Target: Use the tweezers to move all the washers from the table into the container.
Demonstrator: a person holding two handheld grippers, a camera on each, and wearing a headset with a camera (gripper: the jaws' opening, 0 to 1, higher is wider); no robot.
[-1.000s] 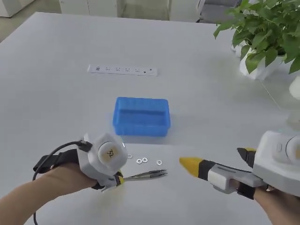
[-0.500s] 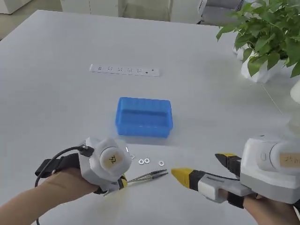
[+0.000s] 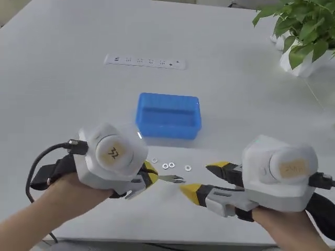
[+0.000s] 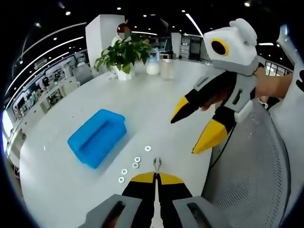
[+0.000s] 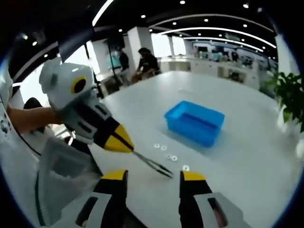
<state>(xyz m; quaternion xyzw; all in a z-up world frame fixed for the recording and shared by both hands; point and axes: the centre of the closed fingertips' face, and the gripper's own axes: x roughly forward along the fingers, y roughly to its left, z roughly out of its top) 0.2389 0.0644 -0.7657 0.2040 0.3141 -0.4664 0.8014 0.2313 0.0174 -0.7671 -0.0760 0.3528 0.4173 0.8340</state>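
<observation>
My left gripper [image 3: 152, 176] is shut on the handle end of metal tweezers [image 3: 172, 179], whose tips point right just above the table. Several small washers [image 3: 168, 166] lie in a loose row on the white table, between the tweezers and the blue container [image 3: 169, 115]. My right gripper [image 3: 197, 178] stands open, its yellow jaws level with the tweezers' tips and just right of them. In the left gripper view the tweezers [image 4: 157, 165] stick out of the shut jaws, near the washers [image 4: 136, 162]. In the right gripper view the tweezers [image 5: 154, 165] end between my open jaws.
A white power strip [image 3: 145, 61] lies beyond the container. A potted plant [image 3: 302, 29] stands at the far right corner. The table's near edge [image 3: 157, 241] runs just below both hands. People stand in the room behind, away from the table.
My right gripper has moved left, closing in on the tweezers' tips. The left gripper still holds the tweezers, a little nearer the washers. The head camera has tilted down.
</observation>
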